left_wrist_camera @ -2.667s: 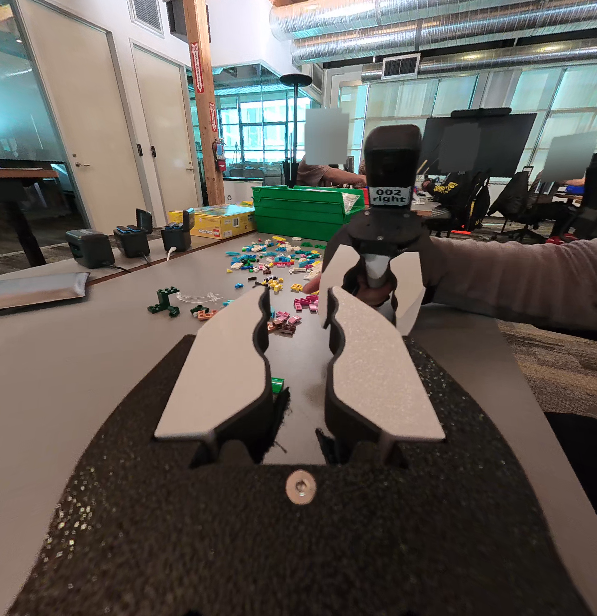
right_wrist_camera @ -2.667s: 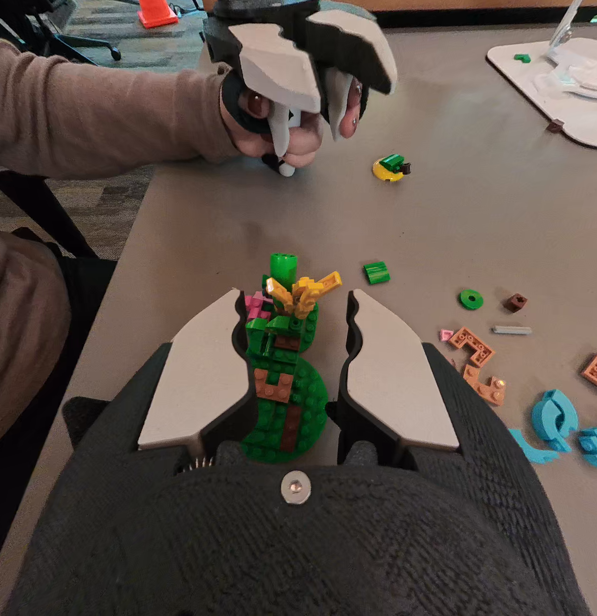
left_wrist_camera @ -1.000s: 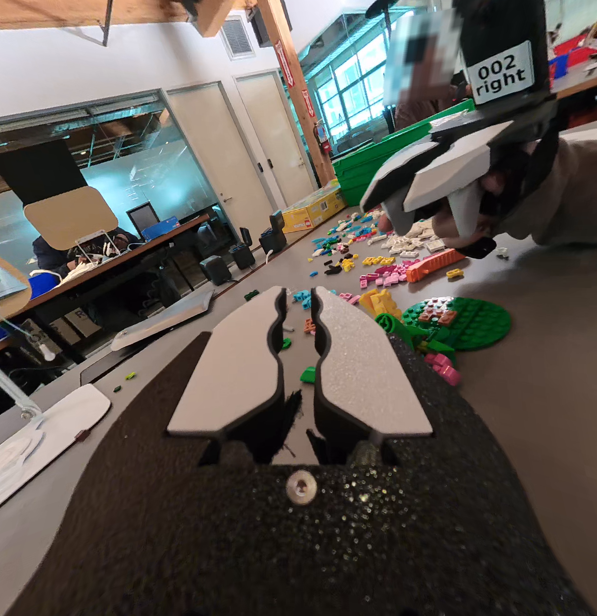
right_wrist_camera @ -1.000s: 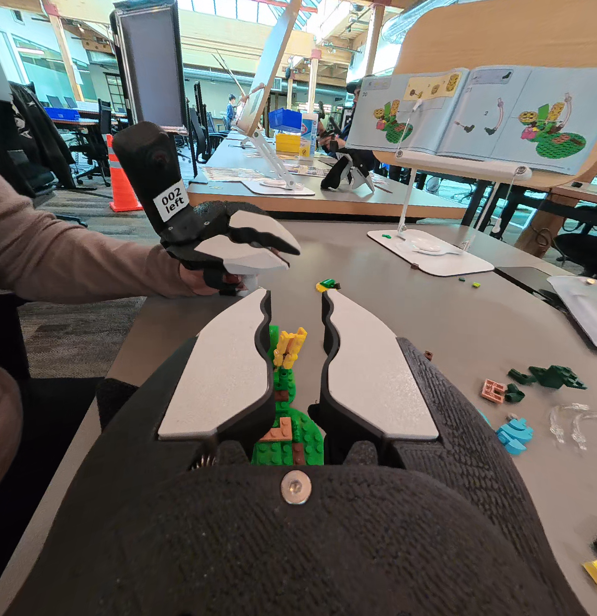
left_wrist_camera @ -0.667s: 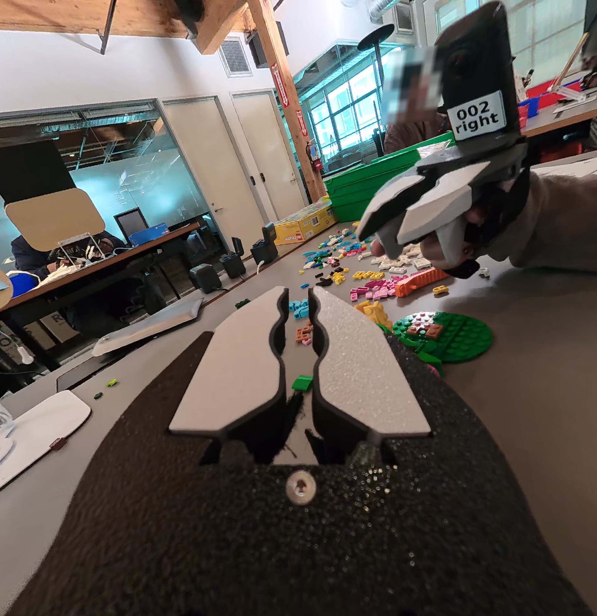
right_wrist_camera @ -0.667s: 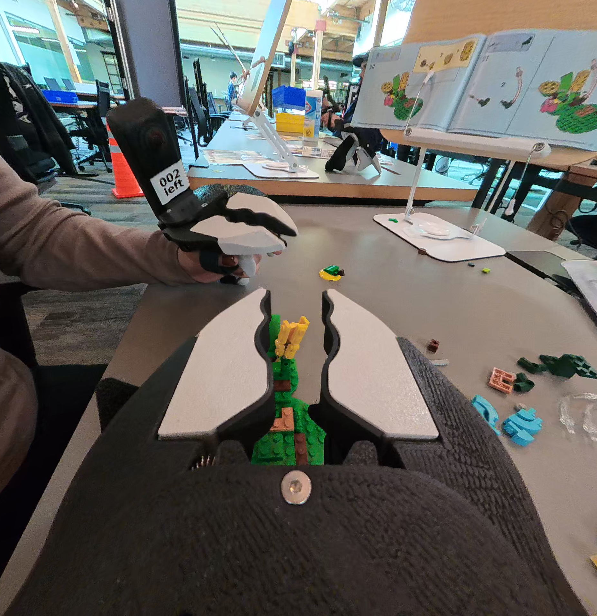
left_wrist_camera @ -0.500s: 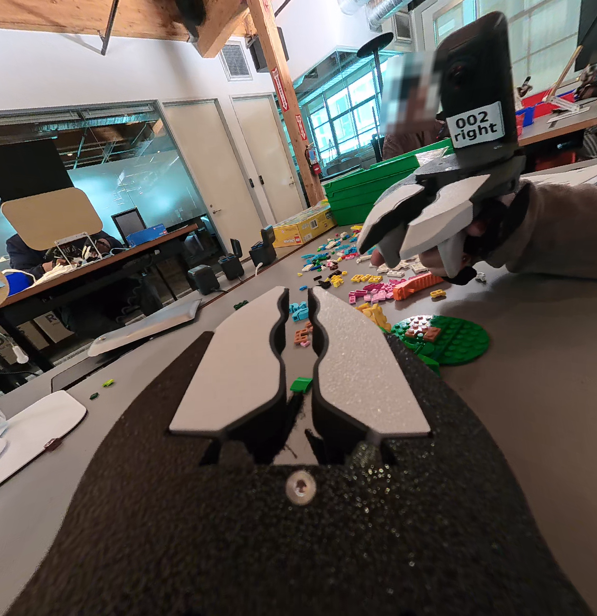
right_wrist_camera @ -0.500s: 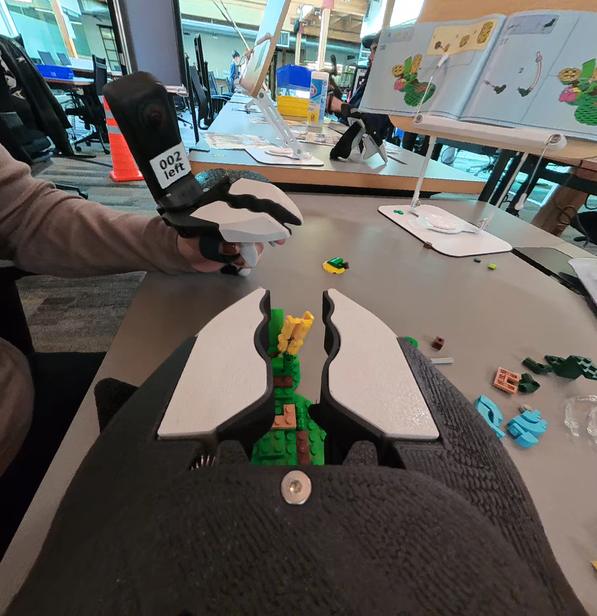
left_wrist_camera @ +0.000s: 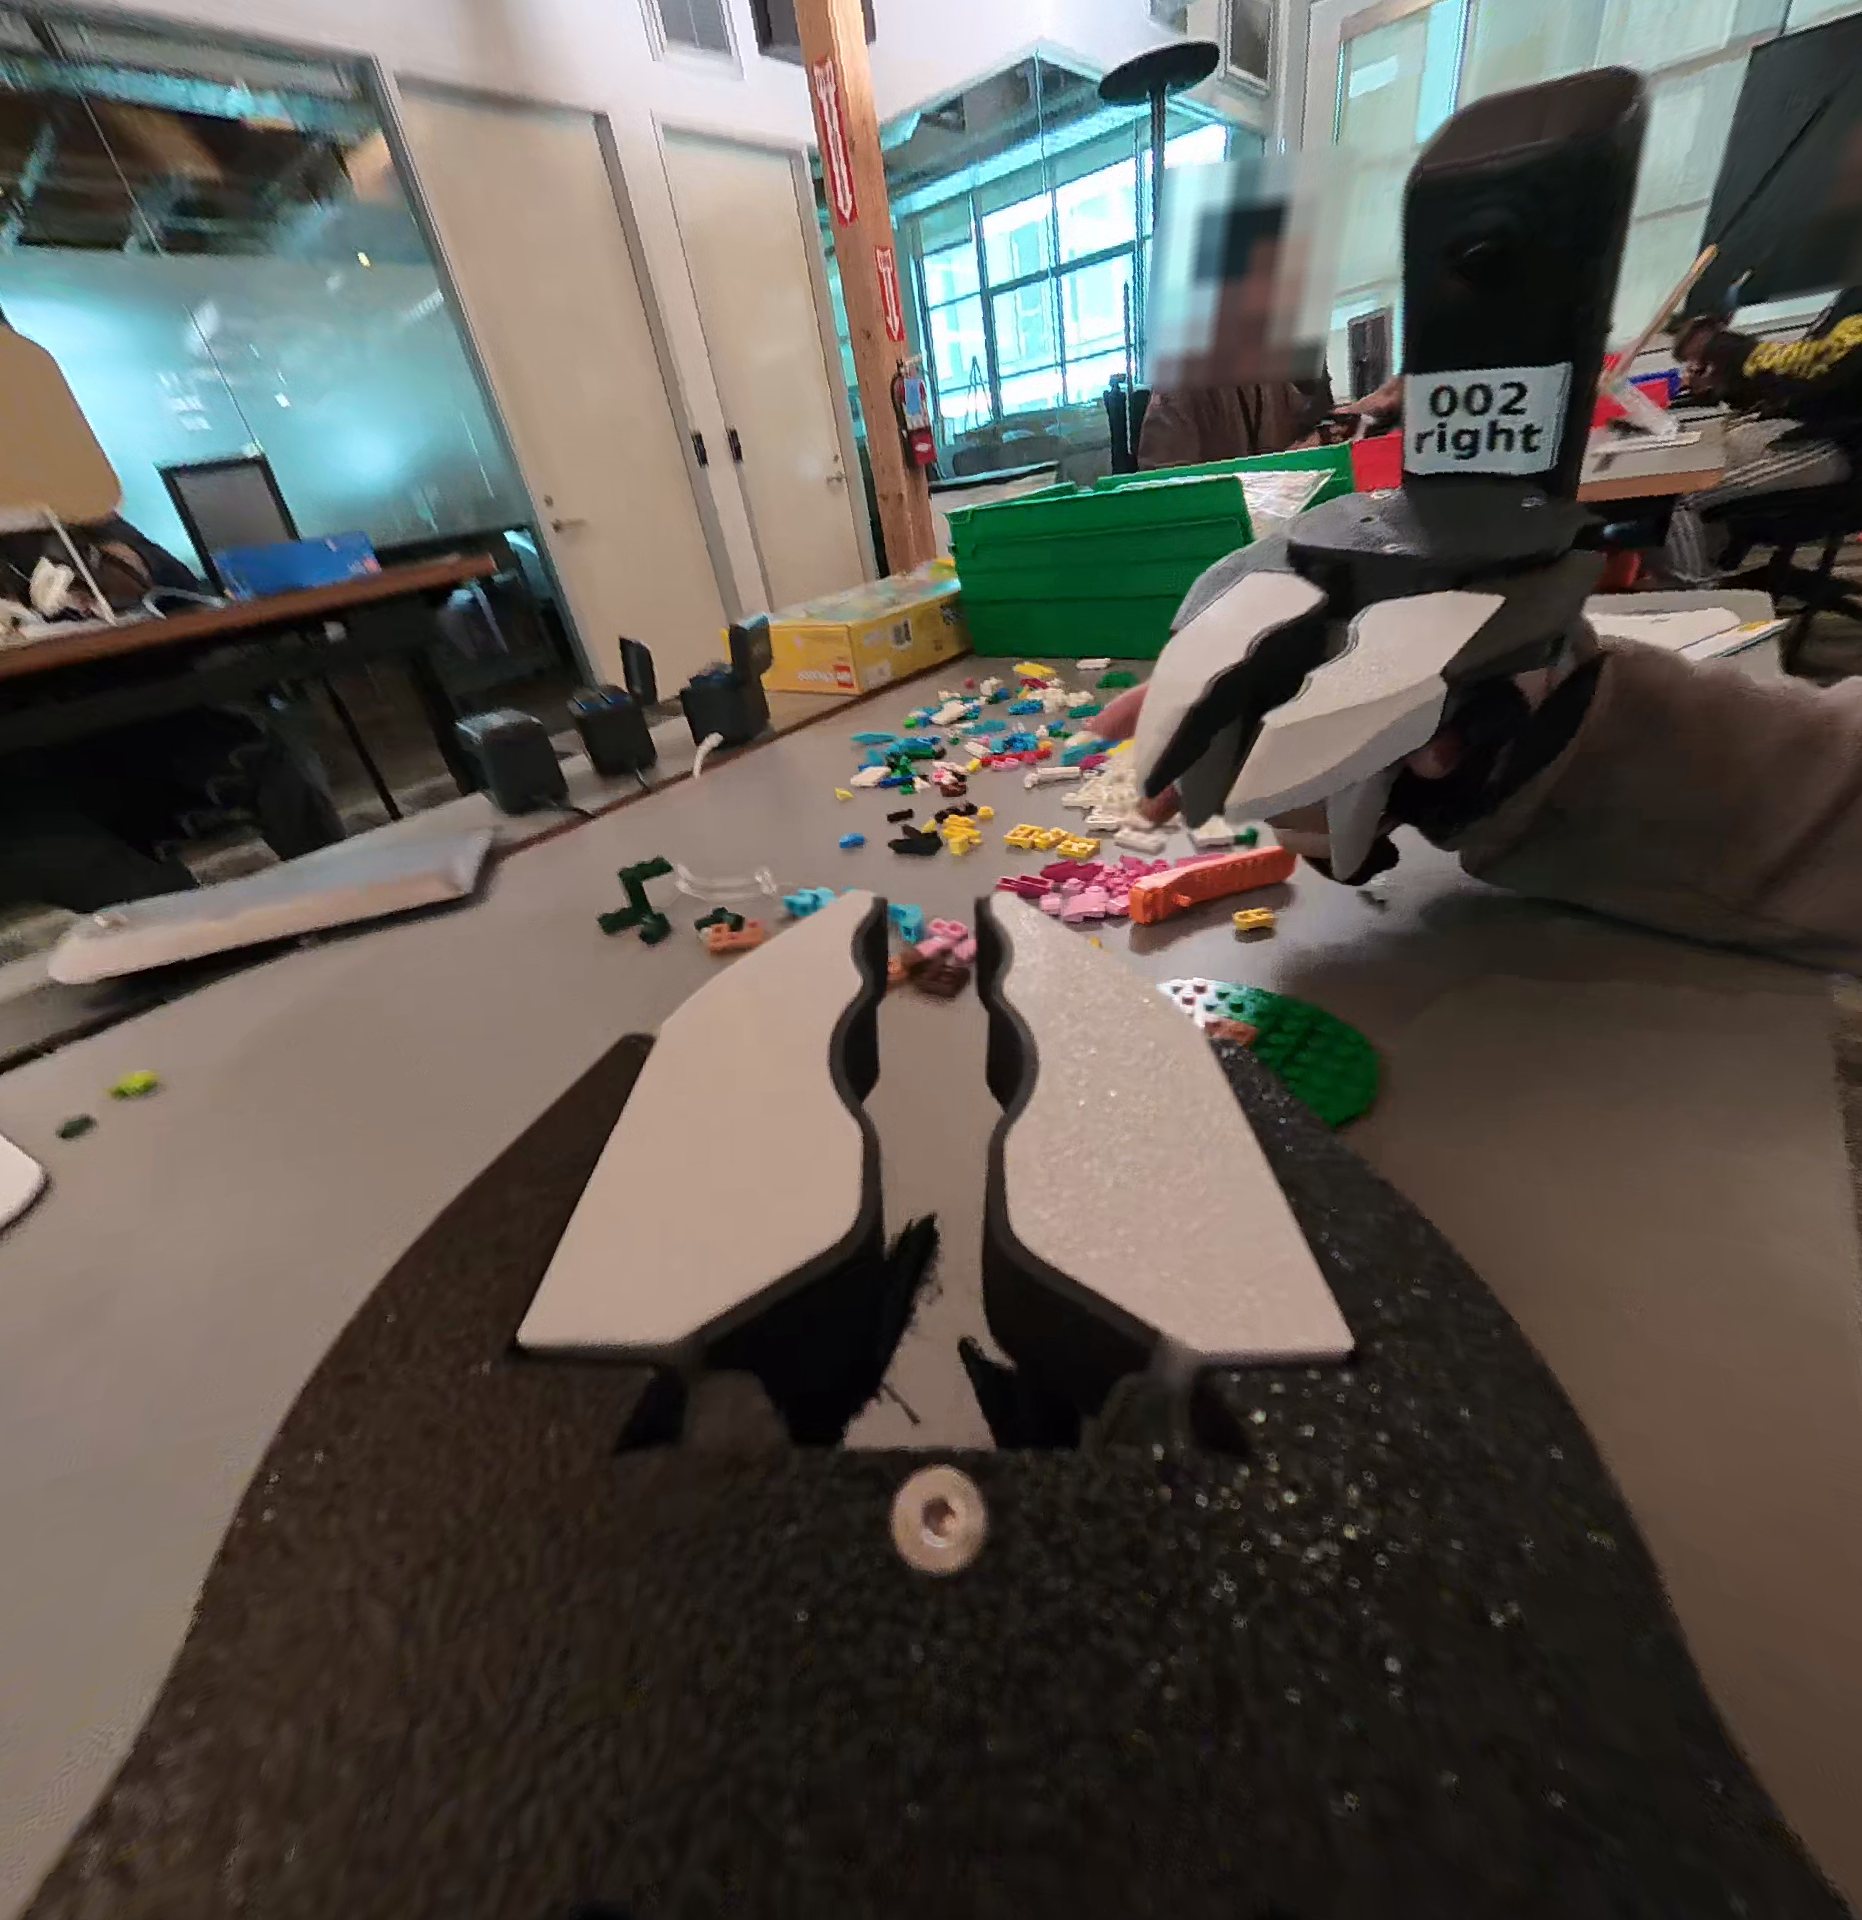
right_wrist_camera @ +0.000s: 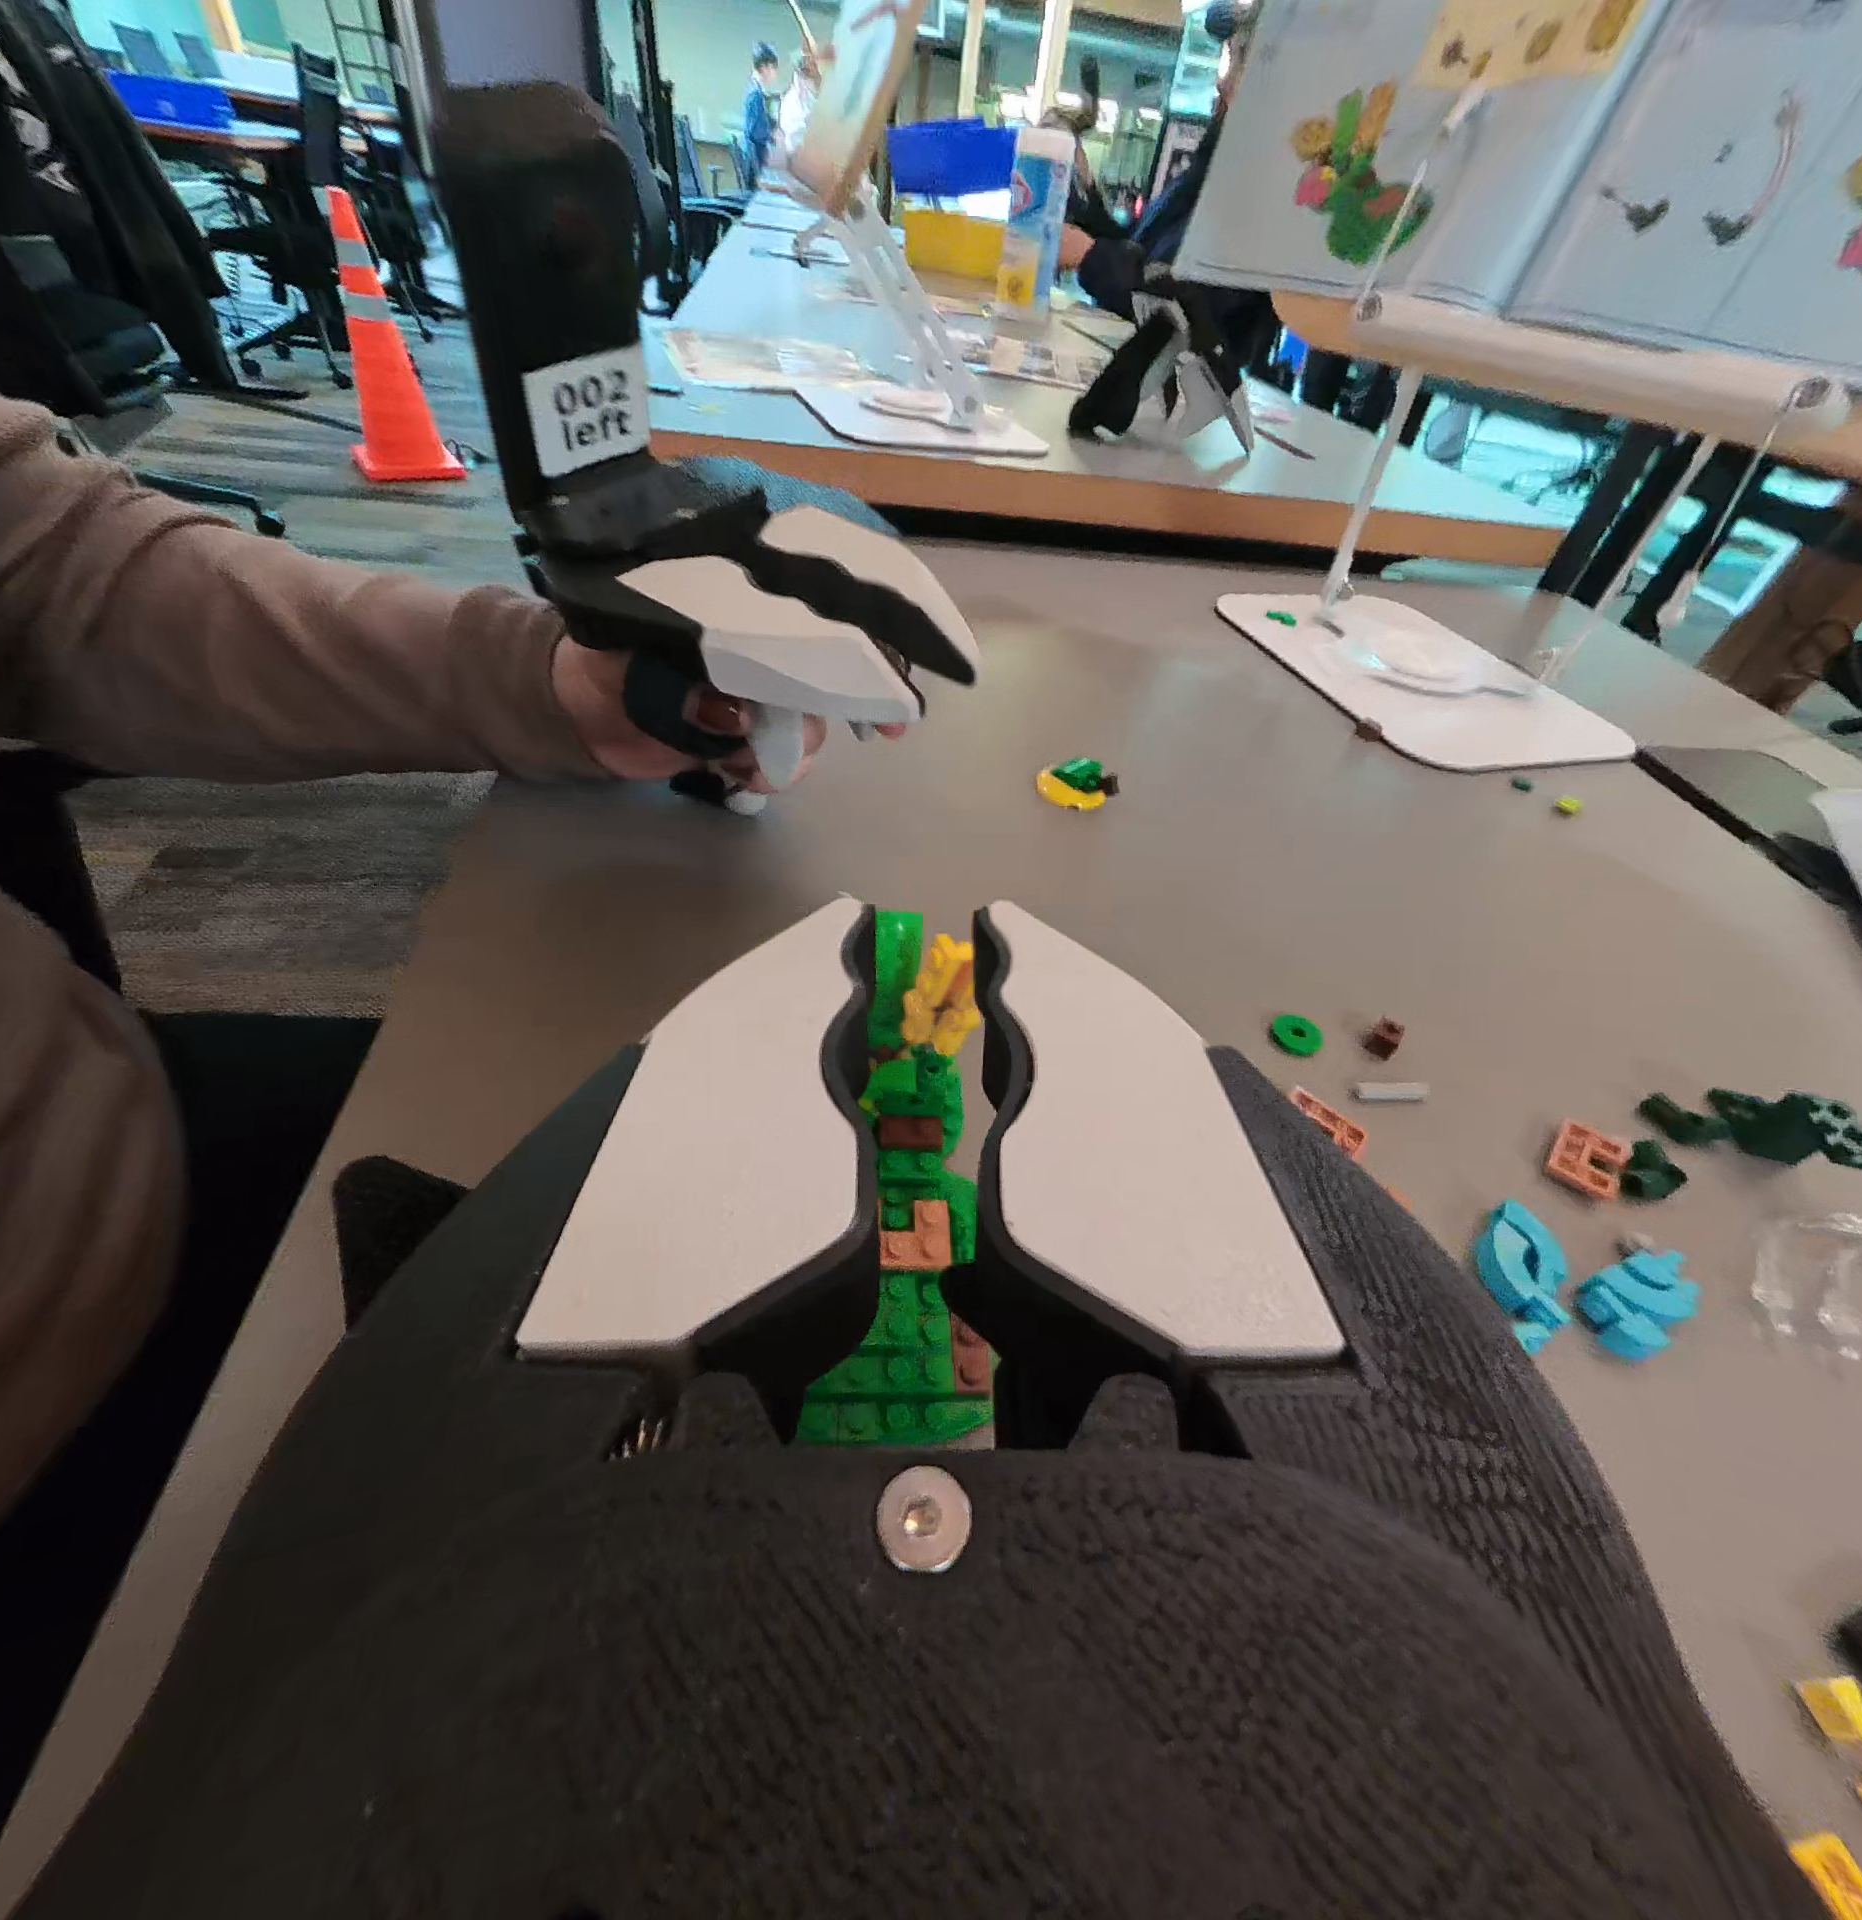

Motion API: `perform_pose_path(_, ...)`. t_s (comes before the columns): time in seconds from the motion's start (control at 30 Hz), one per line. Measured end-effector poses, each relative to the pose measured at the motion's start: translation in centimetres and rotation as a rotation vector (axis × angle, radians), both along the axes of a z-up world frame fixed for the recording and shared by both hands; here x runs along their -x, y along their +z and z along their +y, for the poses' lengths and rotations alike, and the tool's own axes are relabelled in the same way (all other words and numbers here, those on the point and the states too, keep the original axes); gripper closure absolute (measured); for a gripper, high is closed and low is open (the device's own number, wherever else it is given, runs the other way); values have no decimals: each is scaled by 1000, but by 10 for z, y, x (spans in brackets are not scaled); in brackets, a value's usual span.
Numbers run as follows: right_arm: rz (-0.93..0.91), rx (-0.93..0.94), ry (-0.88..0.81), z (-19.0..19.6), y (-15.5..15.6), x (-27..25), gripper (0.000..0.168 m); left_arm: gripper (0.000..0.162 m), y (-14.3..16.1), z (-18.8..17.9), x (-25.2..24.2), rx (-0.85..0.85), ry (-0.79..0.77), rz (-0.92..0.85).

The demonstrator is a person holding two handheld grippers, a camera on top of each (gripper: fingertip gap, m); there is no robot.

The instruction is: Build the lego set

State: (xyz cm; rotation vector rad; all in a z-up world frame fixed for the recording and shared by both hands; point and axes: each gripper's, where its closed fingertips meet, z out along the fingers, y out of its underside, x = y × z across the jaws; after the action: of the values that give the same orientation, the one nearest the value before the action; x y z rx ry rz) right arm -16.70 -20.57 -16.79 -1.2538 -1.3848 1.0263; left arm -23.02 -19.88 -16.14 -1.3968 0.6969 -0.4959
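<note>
Partly built, the green lego model (right_wrist_camera: pixel 911 1195) with its yellow sprig lies on the table (right_wrist_camera: pixel 1270 914), flanked by the near-closed right gripper (right_wrist_camera: pixel 922 925); contact is unclear. Left gripper (left_wrist_camera: pixel 932 914) is almost closed, empty. Loose bricks (left_wrist_camera: pixel 1010 821) remain.

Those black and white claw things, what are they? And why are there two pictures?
They are grabbers, each with two fingers, and a person holds one in each hand. Each grabber carries a camera looking along its fingers, so you get two pictures. In the right wrist view, the right gripper is squeezed on a half-built green lego model with yellow pieces on top. The left gripper is nearly shut, with nothing visible between its fingers. On the grey table lie loose bricks in many colours. An instruction booklet stands on a holder.
</note>
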Motion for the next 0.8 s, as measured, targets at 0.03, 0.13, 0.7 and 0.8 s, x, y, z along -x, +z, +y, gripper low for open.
perform_pose_path(0.03,11,-16,2,-2,3,-1,156,146,-1,0,-2,34,-13,-11)
perform_pose_path(0.13,2,-30,6,-4,5,0,157,156,-9,3,-9,151,-65,-4)
perform_pose_path(0.7,-156,-134,-6,-2,-25,21,143,158,-37,18,-41,543,-422,55)
perform_pose_path(0.8,-163,-124,3,-3,-27,22,143,153,-37,16,-43,565,-459,30)
